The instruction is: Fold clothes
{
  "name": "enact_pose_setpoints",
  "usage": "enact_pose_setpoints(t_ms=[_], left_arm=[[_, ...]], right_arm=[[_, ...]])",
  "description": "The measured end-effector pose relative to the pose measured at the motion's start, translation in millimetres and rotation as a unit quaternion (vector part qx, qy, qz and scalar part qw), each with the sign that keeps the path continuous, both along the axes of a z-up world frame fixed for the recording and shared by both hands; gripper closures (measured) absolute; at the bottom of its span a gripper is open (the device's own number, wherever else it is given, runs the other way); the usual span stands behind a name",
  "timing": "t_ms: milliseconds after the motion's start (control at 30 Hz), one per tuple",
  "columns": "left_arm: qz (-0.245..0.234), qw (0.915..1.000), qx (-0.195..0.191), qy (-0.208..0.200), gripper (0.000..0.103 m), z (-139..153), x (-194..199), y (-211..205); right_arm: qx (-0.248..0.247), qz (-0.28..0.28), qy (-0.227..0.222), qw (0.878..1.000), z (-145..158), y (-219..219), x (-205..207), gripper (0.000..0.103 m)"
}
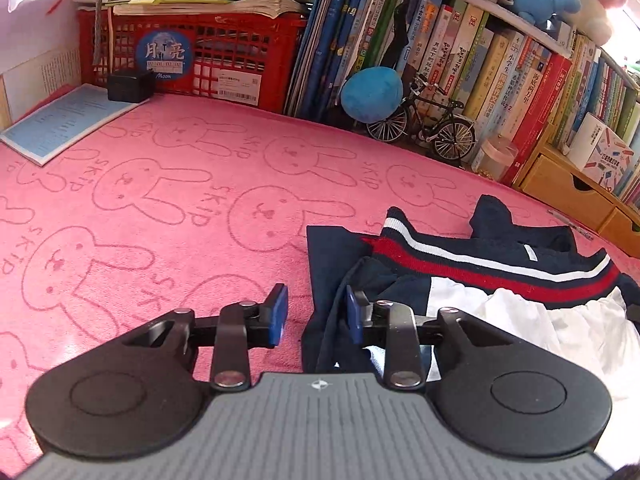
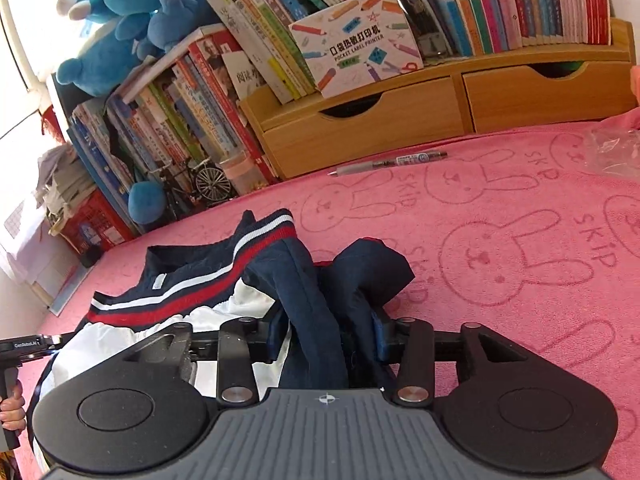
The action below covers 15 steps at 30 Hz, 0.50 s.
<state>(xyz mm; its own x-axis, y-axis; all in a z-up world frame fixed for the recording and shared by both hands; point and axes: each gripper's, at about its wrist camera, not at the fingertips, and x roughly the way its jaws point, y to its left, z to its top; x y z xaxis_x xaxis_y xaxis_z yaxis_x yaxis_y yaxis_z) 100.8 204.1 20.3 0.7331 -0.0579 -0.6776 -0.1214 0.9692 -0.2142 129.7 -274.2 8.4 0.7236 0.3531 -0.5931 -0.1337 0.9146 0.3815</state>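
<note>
A navy garment (image 1: 480, 264) with red and white stripes and a white lining lies crumpled on the pink rabbit-print towel (image 1: 160, 200). My left gripper (image 1: 317, 314) hovers at its left edge with the jaws apart. The navy edge lies under the right blue pad (image 1: 354, 316), and bare towel shows in the gap. In the right wrist view a bunched hump of the navy garment (image 2: 304, 280) fills the space between the pads of my right gripper (image 2: 329, 336), which is shut on it. A hand (image 2: 12, 404) holds the other gripper's handle at the far left.
A red crate (image 1: 200, 52), a blue booklet (image 1: 68, 120) and a black box (image 1: 128, 86) sit at the back left. A model bicycle (image 1: 424, 124) and rows of books line the back. Wooden drawers (image 2: 400, 116), a pen (image 2: 392, 162) and a clear plastic bag (image 2: 616, 148) lie beyond the garment.
</note>
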Motion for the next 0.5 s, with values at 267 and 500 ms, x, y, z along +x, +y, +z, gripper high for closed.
enact_pose_setpoints(t_ms=[267, 500], left_arm=[[-0.063, 0.998, -0.01, 0.0, 0.047, -11.1, -77.4, -11.0], [-0.106, 0.9891, 0.102, -0.014, 0.044, -14.4, -130.3, -41.3]], right_arm=[[-0.001, 0.047, -0.036, 0.998, 8.1, -41.4, -107.8, 0.025], [-0.031, 0.023, 0.003, 0.999, -14.3, -31.9, -154.1, 0.084]])
